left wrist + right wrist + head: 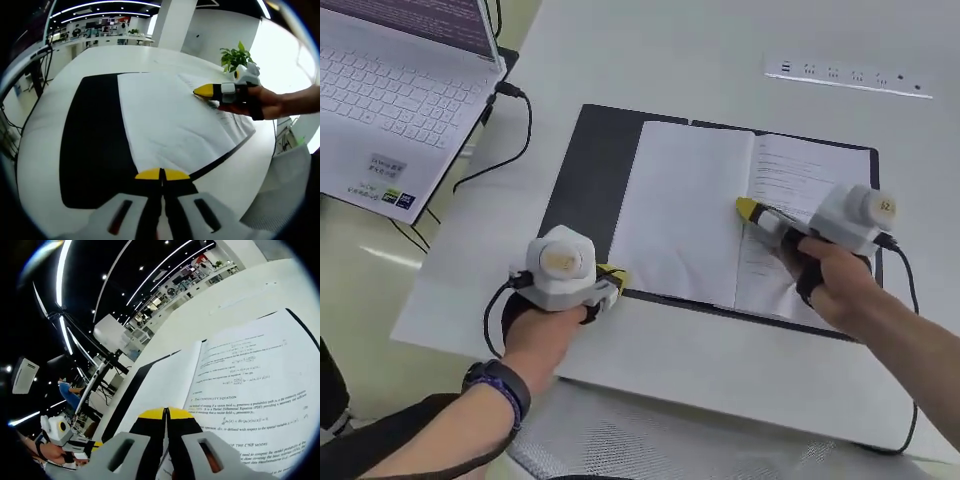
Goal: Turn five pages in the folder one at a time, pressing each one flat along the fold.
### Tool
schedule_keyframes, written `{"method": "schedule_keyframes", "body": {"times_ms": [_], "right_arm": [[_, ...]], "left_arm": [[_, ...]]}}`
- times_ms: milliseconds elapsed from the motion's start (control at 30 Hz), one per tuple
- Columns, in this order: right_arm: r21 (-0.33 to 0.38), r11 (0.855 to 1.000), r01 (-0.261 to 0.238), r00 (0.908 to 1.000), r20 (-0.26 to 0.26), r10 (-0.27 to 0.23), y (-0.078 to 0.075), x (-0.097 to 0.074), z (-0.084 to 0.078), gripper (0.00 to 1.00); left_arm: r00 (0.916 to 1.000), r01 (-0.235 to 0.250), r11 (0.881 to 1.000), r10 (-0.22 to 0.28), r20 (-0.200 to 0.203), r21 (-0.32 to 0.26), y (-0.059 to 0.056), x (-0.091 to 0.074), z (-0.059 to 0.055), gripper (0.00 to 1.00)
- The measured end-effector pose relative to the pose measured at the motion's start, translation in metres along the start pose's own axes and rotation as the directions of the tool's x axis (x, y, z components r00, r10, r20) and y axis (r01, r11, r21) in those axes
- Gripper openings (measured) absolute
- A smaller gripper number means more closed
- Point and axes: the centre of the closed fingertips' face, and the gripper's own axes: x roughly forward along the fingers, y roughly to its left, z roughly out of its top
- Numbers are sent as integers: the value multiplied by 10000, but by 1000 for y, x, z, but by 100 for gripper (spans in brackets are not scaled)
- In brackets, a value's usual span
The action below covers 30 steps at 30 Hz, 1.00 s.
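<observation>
Right gripper (166, 413) jaws together, over page (250, 371) reading "Continuity Equation".

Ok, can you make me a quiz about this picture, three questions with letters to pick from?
1. Where is the tip of the right hand-held gripper?
A. at the fold in the middle of the folder
B. on the black cover
C. off the folder, on the table

2. What colour are the tips of the left hand-held gripper?
A. red
B. yellow
C. blue

3. How is the folder?
A. shut
B. standing on its edge
C. lying open

Answers:
1 A, in the head view its tip sits right at the fold.
2 B, both tips show yellow in the left gripper view.
3 C, it lies spread flat on the table.
</observation>
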Motion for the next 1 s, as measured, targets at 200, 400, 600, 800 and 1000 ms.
{"method": "schedule_keyframes", "body": {"times_ms": [200,400,600,800,1000], "right_arm": [[-123,9997,-210,9997,102,211,4,-1,2,0],[-99,9998,-163,9991,396,167,-5,4,11,0],[-397,9991,-160,9983,555,182,-9,15,21,0],[-479,9987,168,9957,917,-124,-17,26,34,0],[-246,9986,460,9915,1232,-426,-29,38,47,0]], "left_arm": [[10000,-20,10000,20,-1,87,-1,0,0,0],[10000,-48,9998,47,24,169,0,0,-1,0],[10000,27,9994,-25,-62,338,1,1,-1,0],[9999,60,9991,-56,-102,414,1,2,-1,0],[9999,128,9985,-123,-96,525,0,1,-1,0]]}}
